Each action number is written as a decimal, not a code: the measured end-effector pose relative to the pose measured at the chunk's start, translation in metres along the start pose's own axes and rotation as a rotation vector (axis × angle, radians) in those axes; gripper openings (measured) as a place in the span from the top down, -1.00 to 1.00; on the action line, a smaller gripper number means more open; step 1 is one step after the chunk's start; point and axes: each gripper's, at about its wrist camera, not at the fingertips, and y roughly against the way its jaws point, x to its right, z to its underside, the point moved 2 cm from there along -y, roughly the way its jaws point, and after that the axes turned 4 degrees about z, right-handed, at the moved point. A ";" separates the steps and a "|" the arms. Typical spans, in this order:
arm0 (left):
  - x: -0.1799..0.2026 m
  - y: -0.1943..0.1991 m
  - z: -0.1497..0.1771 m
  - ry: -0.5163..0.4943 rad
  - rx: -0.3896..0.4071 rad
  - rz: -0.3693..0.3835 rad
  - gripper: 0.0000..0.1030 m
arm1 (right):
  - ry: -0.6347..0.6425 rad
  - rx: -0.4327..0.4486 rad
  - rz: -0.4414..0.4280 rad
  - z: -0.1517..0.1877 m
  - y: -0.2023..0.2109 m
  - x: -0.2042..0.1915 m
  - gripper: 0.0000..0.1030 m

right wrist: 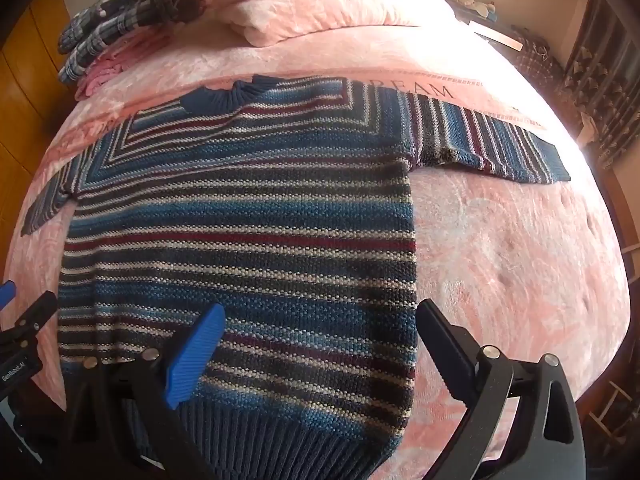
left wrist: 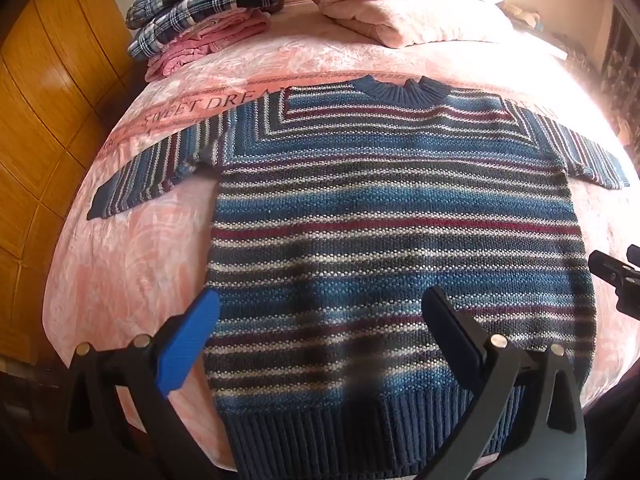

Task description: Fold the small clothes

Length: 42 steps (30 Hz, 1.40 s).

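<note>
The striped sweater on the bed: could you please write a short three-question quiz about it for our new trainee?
1. True or false: the striped sweater lies flat with both sleeves spread out to the sides.
2. Multiple choice: the left gripper and the right gripper are A) both shut on the hem, B) both open above the sweater's lower part, C) one open and one shut.
3. Short answer: what lies on the pink bedspread beyond the sweater's left sleeve, near the far corner?

Key
1. True.
2. B.
3. A stack of folded clothes, plaid ones on top of pink ones.
</note>
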 end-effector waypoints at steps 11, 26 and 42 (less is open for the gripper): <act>0.003 -0.002 0.001 -0.007 -0.004 0.003 -0.94 | 0.000 0.001 -0.003 0.003 -0.002 0.002 -0.87; 0.000 -0.003 0.002 -0.004 -0.011 -0.006 -0.94 | -0.014 0.003 -0.016 0.003 -0.002 0.003 -0.88; 0.000 -0.003 0.002 -0.005 -0.011 -0.010 -0.94 | -0.002 -0.008 0.003 0.002 0.000 0.003 -0.88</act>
